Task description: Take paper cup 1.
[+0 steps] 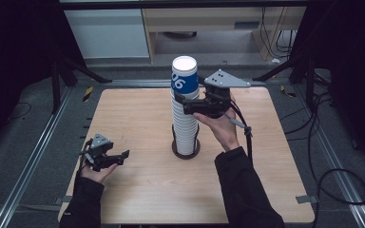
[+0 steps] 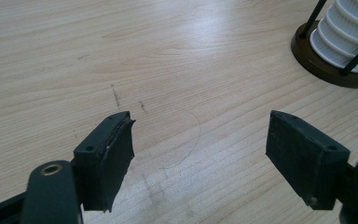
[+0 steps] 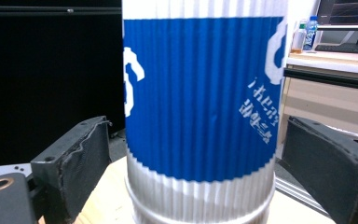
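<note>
You had the stack of paper cups (image 1: 185,111) standing upright near the middle of the wooden table (image 1: 138,118), its long axis vertical and its open mouth turned up toward the high camera. The stack sat in a dark round holder (image 1: 186,151) with thin black posts rising along its sides.

The top cup (image 1: 184,76) carried a blue band with white figures that read roughly as "06" from above. In the right gripper view that same band (image 3: 200,93) showed parts of white figures at its left and right edges and a short column of small white characters, too blurred to read. The cups below it were plain white and ribbed.

Your right gripper (image 1: 179,101) reached in from the right at the height of the upper cups. In its own view the two pads (image 3: 81,158) stood wide apart on either side of the blue cup, each with a visible gap, so nothing was clamped. That view also caught a desk with a bottle (image 3: 310,29) and a keyboard far behind.

Your left gripper (image 1: 125,154) rested low over the near left part of the table, well apart from the stack. Its own view showed the jaws apart over bare wood, with faint pencil marks (image 2: 116,95) and the holder's base (image 2: 335,70) at the far right.
</note>
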A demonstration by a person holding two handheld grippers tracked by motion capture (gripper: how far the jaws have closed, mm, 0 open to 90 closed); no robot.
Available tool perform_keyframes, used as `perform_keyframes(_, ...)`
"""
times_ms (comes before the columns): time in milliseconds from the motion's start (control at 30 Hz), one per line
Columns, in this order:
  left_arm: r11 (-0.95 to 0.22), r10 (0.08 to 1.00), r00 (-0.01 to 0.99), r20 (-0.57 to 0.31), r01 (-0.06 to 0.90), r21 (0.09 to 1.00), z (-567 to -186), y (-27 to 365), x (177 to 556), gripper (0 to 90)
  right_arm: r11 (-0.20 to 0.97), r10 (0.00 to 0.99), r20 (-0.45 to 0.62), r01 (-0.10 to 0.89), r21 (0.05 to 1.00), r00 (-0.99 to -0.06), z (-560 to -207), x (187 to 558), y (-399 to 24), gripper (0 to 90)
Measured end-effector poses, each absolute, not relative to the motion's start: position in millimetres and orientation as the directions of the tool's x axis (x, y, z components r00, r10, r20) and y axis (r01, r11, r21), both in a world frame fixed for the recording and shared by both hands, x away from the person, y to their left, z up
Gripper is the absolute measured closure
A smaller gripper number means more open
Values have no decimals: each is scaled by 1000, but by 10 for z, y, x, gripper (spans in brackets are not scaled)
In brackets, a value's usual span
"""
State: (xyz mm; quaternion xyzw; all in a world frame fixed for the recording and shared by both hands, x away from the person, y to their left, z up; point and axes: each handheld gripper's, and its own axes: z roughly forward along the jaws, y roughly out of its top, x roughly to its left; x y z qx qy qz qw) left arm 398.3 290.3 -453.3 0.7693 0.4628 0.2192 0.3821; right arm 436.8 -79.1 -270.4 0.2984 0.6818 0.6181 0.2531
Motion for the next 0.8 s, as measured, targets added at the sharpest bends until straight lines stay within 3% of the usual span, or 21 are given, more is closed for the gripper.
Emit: perform_keyframes(800, -296, 874, 486, -10, 549, 781, -4556, 2872, 3993, 222, 59, 725, 29, 104, 993, -689, -2739, 4514, -667, 167)
